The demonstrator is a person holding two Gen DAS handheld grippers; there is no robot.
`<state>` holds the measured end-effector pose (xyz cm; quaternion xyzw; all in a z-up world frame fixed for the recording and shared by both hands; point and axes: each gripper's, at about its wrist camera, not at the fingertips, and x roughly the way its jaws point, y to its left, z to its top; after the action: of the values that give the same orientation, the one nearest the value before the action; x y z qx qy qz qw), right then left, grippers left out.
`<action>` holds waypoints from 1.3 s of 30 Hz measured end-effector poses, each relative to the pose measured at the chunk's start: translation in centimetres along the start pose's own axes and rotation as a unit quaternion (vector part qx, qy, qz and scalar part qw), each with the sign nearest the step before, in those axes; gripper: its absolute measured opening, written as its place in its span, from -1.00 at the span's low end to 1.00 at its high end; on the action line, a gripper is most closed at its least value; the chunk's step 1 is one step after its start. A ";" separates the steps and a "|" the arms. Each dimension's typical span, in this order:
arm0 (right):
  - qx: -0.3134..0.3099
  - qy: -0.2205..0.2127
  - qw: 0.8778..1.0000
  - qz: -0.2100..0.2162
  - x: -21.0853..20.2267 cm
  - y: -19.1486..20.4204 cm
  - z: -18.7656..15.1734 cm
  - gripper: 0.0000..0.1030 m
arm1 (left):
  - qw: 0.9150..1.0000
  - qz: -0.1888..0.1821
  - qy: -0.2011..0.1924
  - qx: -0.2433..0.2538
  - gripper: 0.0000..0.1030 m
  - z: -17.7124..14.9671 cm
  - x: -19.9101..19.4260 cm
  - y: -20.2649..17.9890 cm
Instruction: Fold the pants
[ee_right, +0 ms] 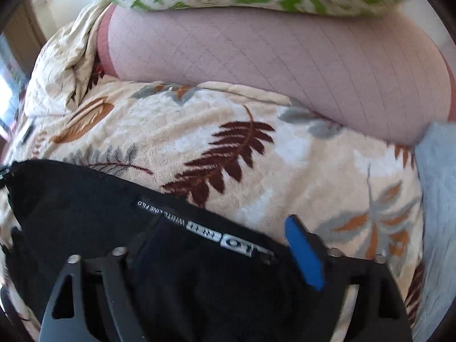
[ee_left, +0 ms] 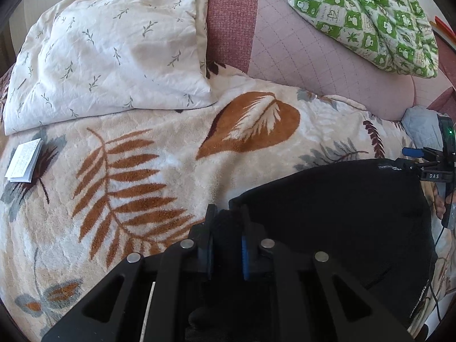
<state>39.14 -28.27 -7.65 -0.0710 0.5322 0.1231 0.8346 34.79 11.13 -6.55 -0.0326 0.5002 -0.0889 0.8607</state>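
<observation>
Left gripper (ee_left: 228, 236) clamped tight on a bunched corner of the black pants (ee_left: 336, 213), presumably anchoring that edge for the fold. Right gripper (ee_right: 216, 259) spread wide over the lettered waistband (ee_right: 205, 228), gripping nothing. Pants lying on the leaf-print blanket (ee_left: 159, 131), pillow (ee_left: 108, 54) beyond.

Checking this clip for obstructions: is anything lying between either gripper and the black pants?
Nothing visible. The left gripper is already shut on a fold of the black pants; the right gripper hangs open directly over their waistband.
</observation>
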 end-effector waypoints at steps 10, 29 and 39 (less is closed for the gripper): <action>-0.039 0.015 0.998 0.049 2.5 1.1 0.1 0.08 | 1.000 0.004 0.008 0.001 -0.71 -0.4 2.4 0.6; -0.017 -0.020 0.999 0.046 -6.2 3.7 -3.7 -0.95 | 0.994 0.020 -0.093 0.044 -0.73 -1.9 -8.8 -3.8; 0.009 -0.054 0.997 0.060 -14.8 6.1 -12.2 -0.95 | 0.983 0.011 -0.144 0.109 -0.73 -9.1 -17.1 -8.3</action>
<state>20.82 -27.41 0.67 -0.0245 0.4909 0.1717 0.8538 17.65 6.49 4.71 0.0545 0.3584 -0.1284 0.9231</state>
